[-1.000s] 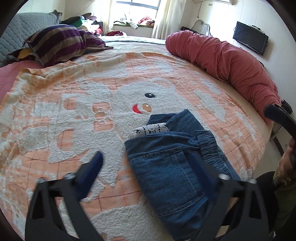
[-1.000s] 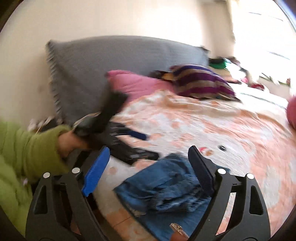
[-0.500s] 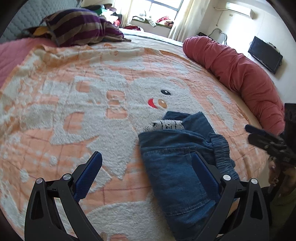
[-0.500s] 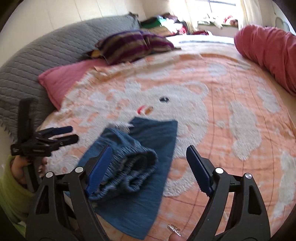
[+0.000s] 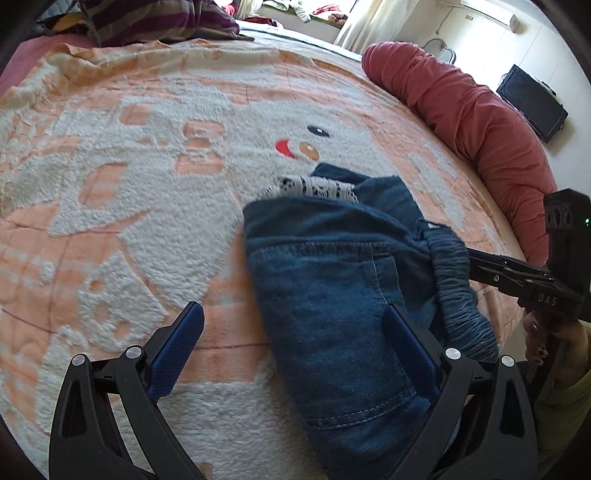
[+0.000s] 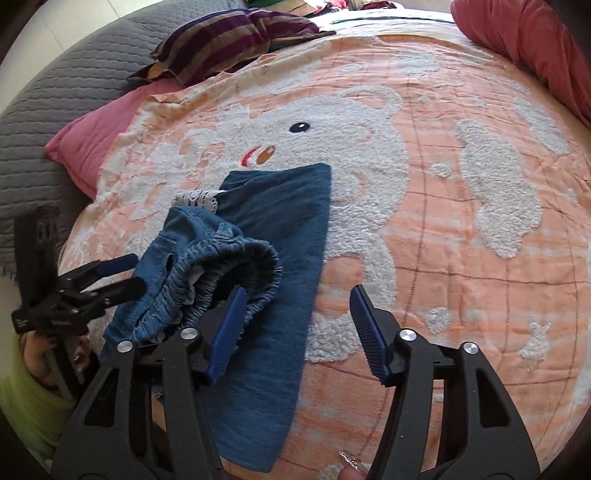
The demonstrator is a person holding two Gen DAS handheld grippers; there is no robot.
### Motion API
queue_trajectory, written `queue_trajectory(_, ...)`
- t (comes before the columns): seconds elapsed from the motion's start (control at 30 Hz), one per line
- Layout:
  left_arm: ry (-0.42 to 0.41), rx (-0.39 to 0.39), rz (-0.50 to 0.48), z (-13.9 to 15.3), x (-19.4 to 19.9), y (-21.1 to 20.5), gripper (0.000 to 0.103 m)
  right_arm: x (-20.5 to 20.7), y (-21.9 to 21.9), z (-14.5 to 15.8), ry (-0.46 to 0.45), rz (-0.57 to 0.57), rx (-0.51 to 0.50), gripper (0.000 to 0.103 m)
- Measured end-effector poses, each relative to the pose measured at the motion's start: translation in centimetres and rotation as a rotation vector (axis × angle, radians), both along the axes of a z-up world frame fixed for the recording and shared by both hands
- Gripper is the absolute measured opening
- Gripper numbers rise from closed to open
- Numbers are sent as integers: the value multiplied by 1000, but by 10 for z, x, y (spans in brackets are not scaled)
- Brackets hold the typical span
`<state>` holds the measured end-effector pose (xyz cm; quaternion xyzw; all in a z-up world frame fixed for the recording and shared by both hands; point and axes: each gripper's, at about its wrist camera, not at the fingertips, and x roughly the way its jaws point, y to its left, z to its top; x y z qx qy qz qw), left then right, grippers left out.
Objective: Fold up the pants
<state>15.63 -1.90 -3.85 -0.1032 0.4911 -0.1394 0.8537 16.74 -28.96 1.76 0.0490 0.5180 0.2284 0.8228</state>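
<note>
Folded blue denim pants (image 5: 332, 295) lie on the bed blanket, with a white lace trim (image 5: 314, 186) poking out at the far end. The elastic waistband (image 6: 236, 266) bunches up on top of the flat lower layer. My left gripper (image 5: 291, 343) hovers open above the pants' near left edge, one finger over denim and one over blanket. My right gripper (image 6: 299, 325) is closing, its left pad (image 6: 229, 328) beside the waistband. The flat denim's edge lies between its pads, not pinched. Each view shows the other gripper: the right (image 5: 517, 273), the left (image 6: 110, 273).
The orange and white bear blanket (image 6: 443, 184) covers the bed. A long red bolster (image 5: 480, 129) lies along the far right edge. A striped pillow (image 6: 236, 33), a pink cushion (image 6: 92, 140) and a grey quilted headboard (image 6: 55, 92) sit at the head end. A green sleeve (image 6: 22, 406) shows at the lower left.
Both grippers have come down closer to the pants. The right one swung round from facing the headboard to sit over the waistband, and its jaws have narrowed.
</note>
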Motion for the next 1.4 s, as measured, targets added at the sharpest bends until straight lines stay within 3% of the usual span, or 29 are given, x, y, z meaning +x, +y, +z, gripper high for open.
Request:
queue_trajectory(0.07, 7, 4, 1, -5, 2, -3, 97, 1, 4, -5, 17, 11, -11, 41)
queue_trajectory(0.23, 2, -14, 5, -8, 3, -4, 95, 7, 9, -17, 64, 26, -13, 40)
queue_trajectory(0.4, 7, -39, -10, -10, 4, -11, 72, 10, 11, -22, 84, 34, -5, 40)
queue_trajectory(0.7, 12, -83, 5, -14, 8, -14, 70, 16, 13, -26, 85, 56, 14, 40)
queue_trajectory(0.73, 11, -84, 2, -13, 8, -15, 69, 15, 15, -25, 77, 65, 8, 37)
queue_trajectory(0.8, 2, -90, -3, -12, 7, -17, 62, 14, 19, -25, 75, 89, 25, 21)
queue_trajectory(0.9, -20, -76, -15, -8, 5, -20, 56, 9, 28, -19, 23, 119, -14, 11)
queue_trajectory(1.03, -55, -47, -30, -1, 2, -24, 47, -2, 41, -9, -84, 151, -102, 7)
queue_trajectory(1.13, -73, -61, -29, 8, 2, -20, 40, -6, 46, 1, -145, 161, -103, 5)
queue_trajectory(1.4, -122, -42, -20, 26, 12, -18, 40, -6, 65, 22, -254, 192, -76, 5)
